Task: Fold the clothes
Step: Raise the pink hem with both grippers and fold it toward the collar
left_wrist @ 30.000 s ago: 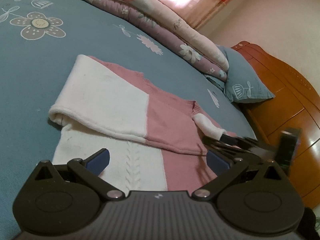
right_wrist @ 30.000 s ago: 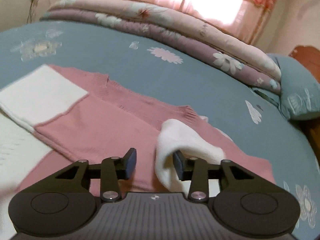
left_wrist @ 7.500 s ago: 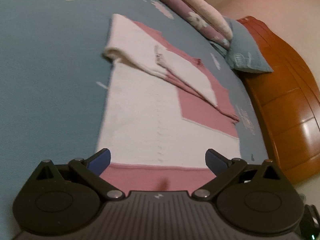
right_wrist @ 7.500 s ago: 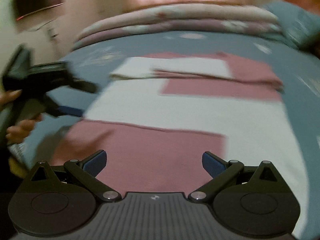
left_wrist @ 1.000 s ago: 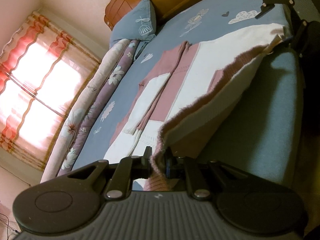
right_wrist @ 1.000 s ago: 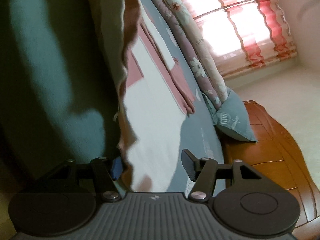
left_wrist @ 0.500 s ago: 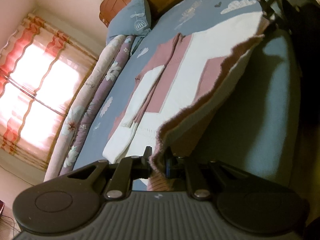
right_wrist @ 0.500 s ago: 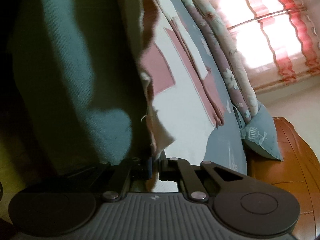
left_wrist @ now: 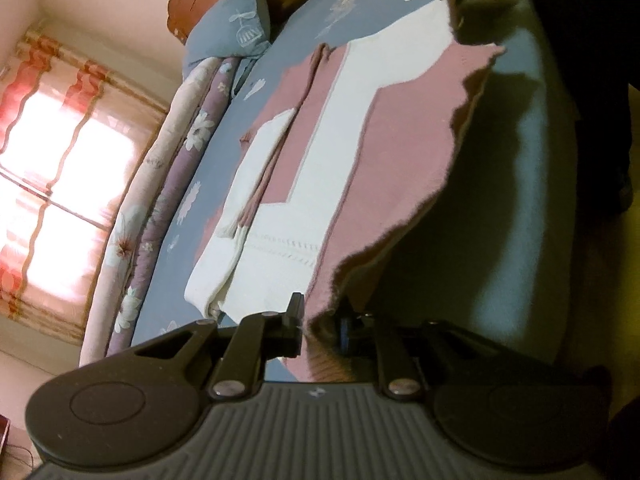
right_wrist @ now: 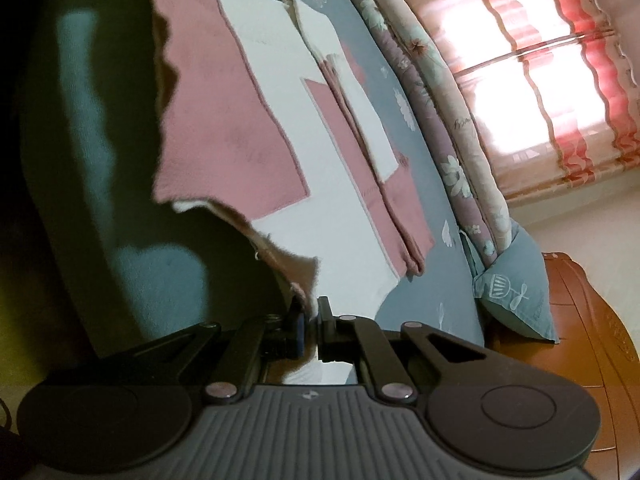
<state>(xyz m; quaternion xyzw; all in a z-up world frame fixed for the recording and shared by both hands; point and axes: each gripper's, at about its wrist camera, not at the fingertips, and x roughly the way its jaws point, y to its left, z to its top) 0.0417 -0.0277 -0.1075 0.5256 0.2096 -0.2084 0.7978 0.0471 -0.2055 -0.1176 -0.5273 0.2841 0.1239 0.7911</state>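
Blue bed sheet (left_wrist: 532,208) covers the bed; the pink and white sweater (left_wrist: 360,152) lies on it, bottom edge lifted; the left gripper (left_wrist: 320,322) has just loosened a little but pinches one hem corner; the right gripper (right_wrist: 310,322) is clamped tight on the other.
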